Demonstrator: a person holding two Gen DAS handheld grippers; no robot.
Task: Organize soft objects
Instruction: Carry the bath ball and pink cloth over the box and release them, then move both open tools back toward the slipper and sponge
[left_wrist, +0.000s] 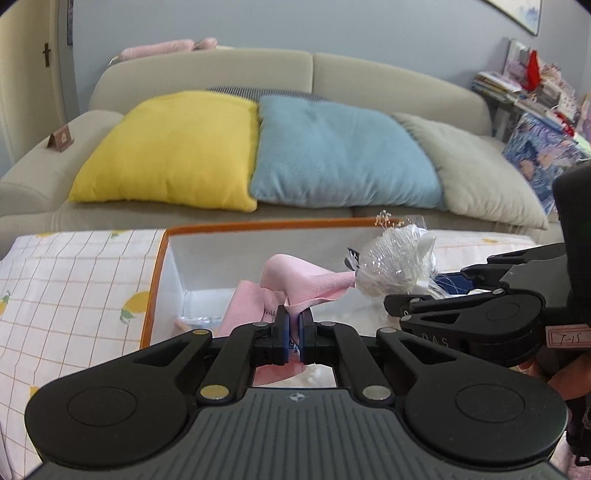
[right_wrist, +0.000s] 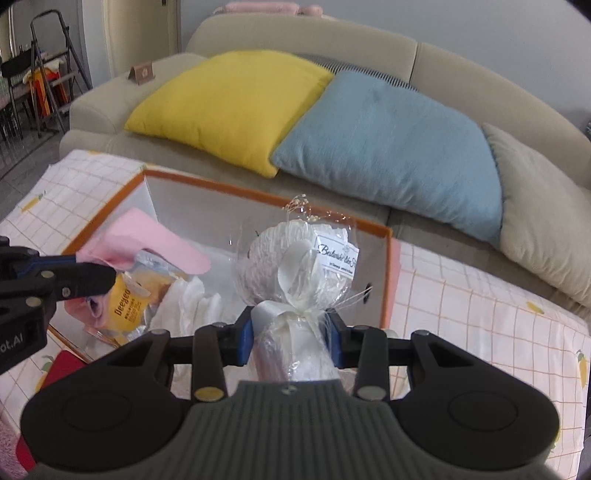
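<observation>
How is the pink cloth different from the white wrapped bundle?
The pink cloth is bare and floppy; the white bundle is in clear wrap, tied with ribbon. The left gripper pinches the cloth thin; the right gripper holds the bundle wider. Both are held over the orange-edged box.

Left gripper (left_wrist: 294, 325) jaws clamp pink cloth (left_wrist: 295, 284) above orange-rimmed box (left_wrist: 157, 273); wrapped white bundle (left_wrist: 397, 266) probably right-held.

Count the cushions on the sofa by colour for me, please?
Yellow cushion: 1
Blue cushion: 1
Beige cushion: 1
Total: 3
</observation>
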